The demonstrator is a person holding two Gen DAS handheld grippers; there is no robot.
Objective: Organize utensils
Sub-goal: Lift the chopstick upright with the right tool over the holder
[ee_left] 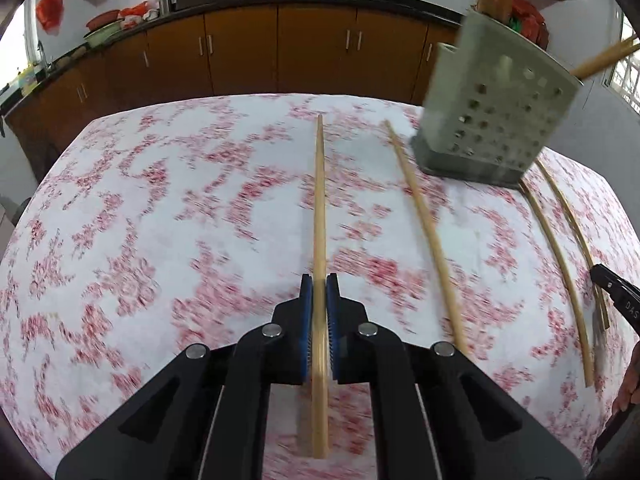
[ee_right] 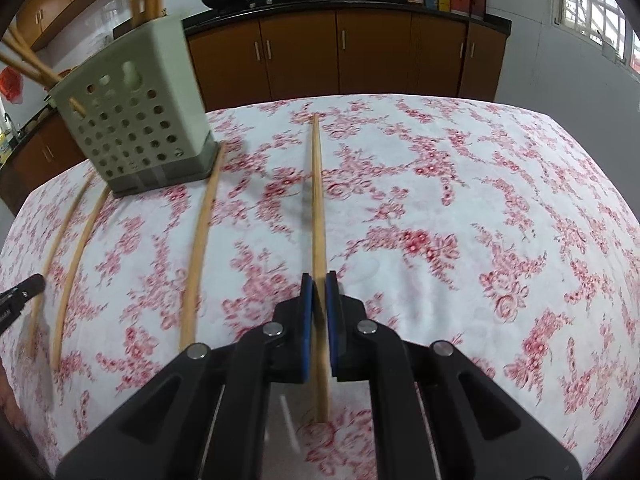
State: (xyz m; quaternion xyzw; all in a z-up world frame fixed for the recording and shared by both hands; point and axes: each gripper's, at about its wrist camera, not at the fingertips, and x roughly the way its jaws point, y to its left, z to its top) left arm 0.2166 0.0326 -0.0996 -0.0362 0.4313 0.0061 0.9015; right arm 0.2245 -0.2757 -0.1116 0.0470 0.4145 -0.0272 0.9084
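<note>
Jaws of the left gripper (ee_left: 319, 280) are clamped on one chopstick (ee_left: 319, 208), its long axis running from near to far. Three loose chopsticks (ee_left: 424, 224) are counted on the floral tablecloth (ee_left: 160, 220) to the right, below the perforated holder (ee_left: 492, 120). Partial lettering "DAS" is read at the right edge.

Right gripper (ee_right: 319, 280) jaws are likewise closed on one chopstick (ee_right: 318, 200) pointing far; three others (ee_right: 198, 248) lie left, near the holder (ee_right: 132, 120).
</note>
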